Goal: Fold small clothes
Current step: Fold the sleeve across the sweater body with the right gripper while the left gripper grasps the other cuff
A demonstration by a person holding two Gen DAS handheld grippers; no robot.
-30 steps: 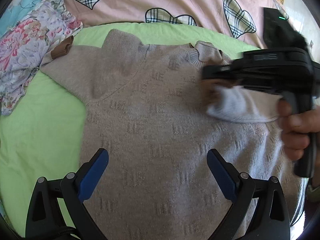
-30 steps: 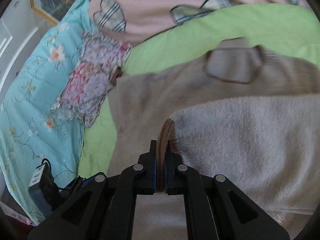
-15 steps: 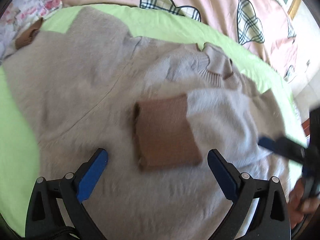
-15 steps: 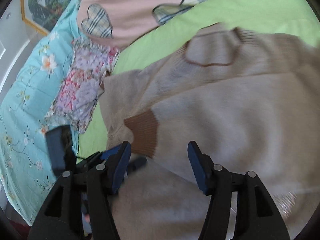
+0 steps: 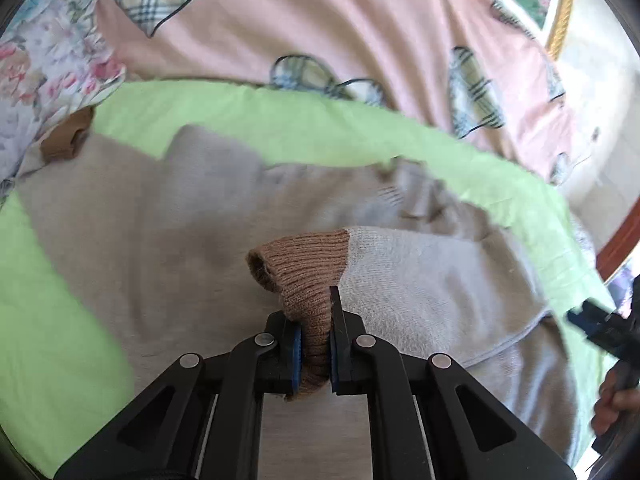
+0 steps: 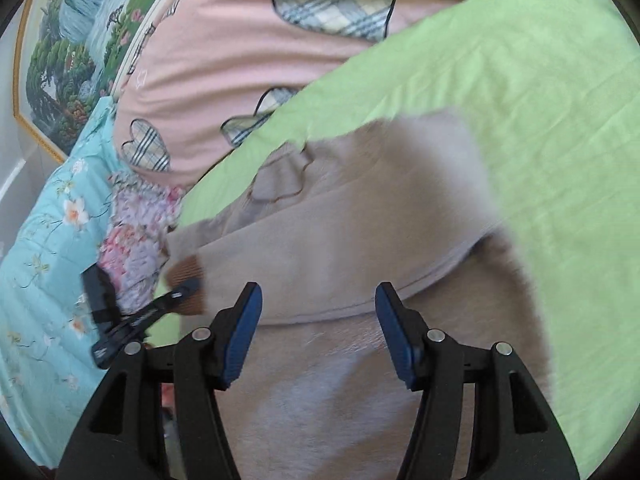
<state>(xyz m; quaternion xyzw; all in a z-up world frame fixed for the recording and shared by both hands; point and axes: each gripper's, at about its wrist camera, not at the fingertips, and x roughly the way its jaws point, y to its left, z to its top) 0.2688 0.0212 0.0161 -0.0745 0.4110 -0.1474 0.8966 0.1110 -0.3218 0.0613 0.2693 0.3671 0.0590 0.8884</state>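
- Left gripper pinched tight on brown cuff of beige sweater, flat on green sheet.
- Right gripper wide, holding nothing, above sweater's near part.
- Only in right view: framed picture, far left.

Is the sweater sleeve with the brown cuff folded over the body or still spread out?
Folded over: the sleeve lies across the sweater's body, its brown cuff pinched in the left tongs.

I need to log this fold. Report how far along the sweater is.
Done: one sleeve lies folded across the sweater body on the green sheet.
In hand: the left gripper is shut on that sleeve's brown cuff; the right gripper is open and empty.
Left: the other sleeve, its cuff by the floral fabric, and the body folds.
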